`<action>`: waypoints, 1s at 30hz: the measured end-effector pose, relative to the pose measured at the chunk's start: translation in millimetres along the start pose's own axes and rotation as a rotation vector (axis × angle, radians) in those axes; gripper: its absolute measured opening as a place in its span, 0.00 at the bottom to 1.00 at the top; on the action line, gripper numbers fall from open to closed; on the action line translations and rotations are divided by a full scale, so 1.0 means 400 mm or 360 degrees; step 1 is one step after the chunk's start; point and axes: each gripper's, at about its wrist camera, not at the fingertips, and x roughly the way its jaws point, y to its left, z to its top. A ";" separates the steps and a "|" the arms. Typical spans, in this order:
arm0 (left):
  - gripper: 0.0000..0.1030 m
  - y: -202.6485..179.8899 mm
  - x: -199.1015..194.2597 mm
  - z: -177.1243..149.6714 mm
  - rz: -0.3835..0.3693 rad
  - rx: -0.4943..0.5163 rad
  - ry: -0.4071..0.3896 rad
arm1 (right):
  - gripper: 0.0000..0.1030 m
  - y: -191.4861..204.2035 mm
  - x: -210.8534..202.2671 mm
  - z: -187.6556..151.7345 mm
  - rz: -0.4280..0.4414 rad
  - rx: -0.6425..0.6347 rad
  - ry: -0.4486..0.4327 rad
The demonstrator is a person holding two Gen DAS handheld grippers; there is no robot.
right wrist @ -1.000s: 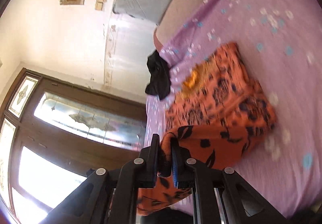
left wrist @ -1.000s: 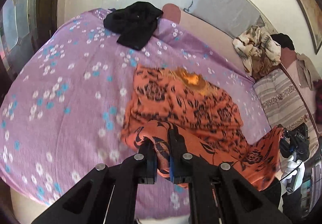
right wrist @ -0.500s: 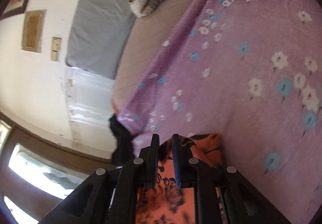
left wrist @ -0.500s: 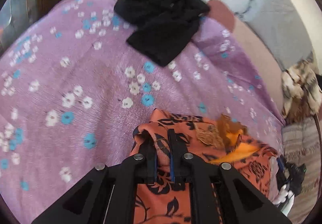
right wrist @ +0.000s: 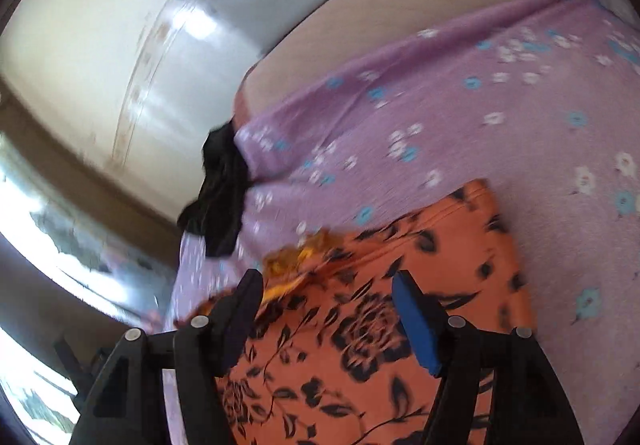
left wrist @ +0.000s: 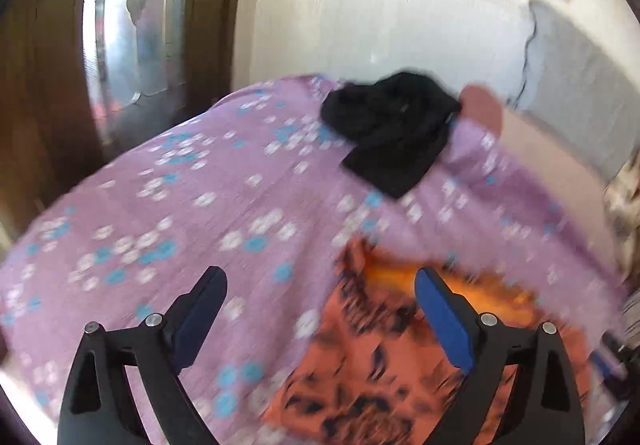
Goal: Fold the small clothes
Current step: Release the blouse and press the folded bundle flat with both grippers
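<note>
Left gripper [left wrist: 320, 295] and right gripper [right wrist: 328, 287] both gape empty above the orange garment [right wrist: 380, 329]; no writing readable.

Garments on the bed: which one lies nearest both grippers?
The orange floral garment, flat beneath the open left gripper and right gripper; the black garment lies farther off.

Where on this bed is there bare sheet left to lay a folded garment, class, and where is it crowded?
Bare purple sheet spreads left of the orange garment, between it and the black garment near the far edge. More lies to the orange garment's right, seen from the right wrist. It is crowded by the black garment, and where the open left gripper and right gripper hover.
</note>
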 end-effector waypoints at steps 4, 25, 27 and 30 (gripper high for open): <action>0.92 0.002 0.109 -0.070 0.0189 0.0175 0.0351 | 0.63 0.164 0.112 -0.114 0.0086 -0.0262 0.0234; 0.92 0.014 0.177 -0.024 0.0120 0.0209 0.0372 | 0.54 0.184 0.265 0.026 -0.0318 -0.0176 0.0078; 0.92 -0.033 0.148 -0.036 0.0098 0.0327 0.0296 | 0.54 0.117 0.163 -0.004 -0.0382 -0.0164 0.0075; 0.92 -0.105 0.147 -0.073 0.0096 0.0504 0.0311 | 0.54 0.022 0.032 -0.071 -0.0431 -0.0067 0.0099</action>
